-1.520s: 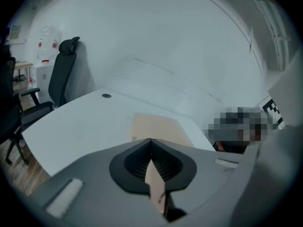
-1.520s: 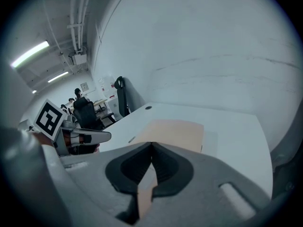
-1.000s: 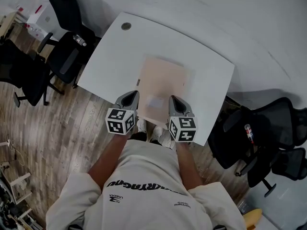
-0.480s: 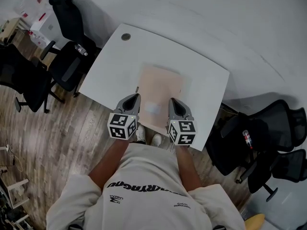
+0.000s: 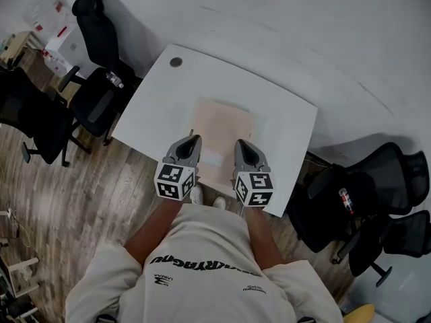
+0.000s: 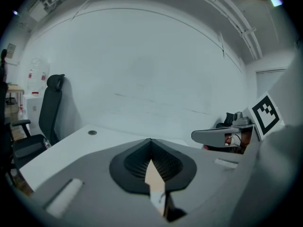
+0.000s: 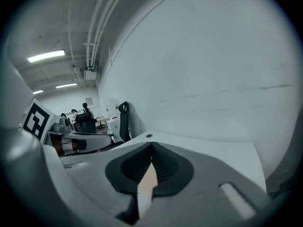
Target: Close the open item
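The pale peach flat item (image 5: 225,128) lay near the middle of the white tabletop (image 5: 158,93), with a whitish patch (image 5: 214,157) at the end nearest the person. From the head view it looked quite flat. Whether it was a folder spread open or one already shut could not be told.

The left hand-held gripper (image 5: 193,140) and the right hand-held gripper (image 5: 240,143) hung over that near end. Each had its jaws drawn together on nothing, and in both gripper views only a sliver of peach showed through the gap behind the tips.

With the jaws together, neither could pinch a thin cover. Prodding at an edge would probably slide so light a thing across the smooth tabletop, or crease it. A cover raised by one corner alone might twist and flop back. A pull towards the person could drag the item off the near edge.
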Available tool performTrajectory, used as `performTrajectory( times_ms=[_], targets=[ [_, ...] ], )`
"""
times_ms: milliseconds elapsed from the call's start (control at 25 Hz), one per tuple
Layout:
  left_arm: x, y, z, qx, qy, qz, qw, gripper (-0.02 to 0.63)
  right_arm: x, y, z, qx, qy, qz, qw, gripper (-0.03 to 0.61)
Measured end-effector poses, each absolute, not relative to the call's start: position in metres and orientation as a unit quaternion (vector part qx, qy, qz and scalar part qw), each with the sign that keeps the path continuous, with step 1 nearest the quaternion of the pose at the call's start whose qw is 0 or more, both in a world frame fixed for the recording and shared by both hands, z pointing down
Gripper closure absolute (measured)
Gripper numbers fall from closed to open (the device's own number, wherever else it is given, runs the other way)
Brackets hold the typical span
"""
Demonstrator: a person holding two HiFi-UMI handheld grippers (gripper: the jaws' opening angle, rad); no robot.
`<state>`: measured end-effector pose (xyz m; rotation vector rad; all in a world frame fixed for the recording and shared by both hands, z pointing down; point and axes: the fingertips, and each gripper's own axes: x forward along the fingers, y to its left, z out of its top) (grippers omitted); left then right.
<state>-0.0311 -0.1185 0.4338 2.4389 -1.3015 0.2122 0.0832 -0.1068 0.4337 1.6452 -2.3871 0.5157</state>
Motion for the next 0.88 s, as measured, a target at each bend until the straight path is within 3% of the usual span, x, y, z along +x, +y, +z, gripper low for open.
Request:
performTrajectory(
  times_ms=[880],
  targets=[
    [-0.008, -0.113, 0.410, 0.883, -0.446, 0.067, 0.130, 0.615, 0.093, -0.106, 0.410, 0.565, -0.809, 0.139, 0.084, 0.581]
  ],
)
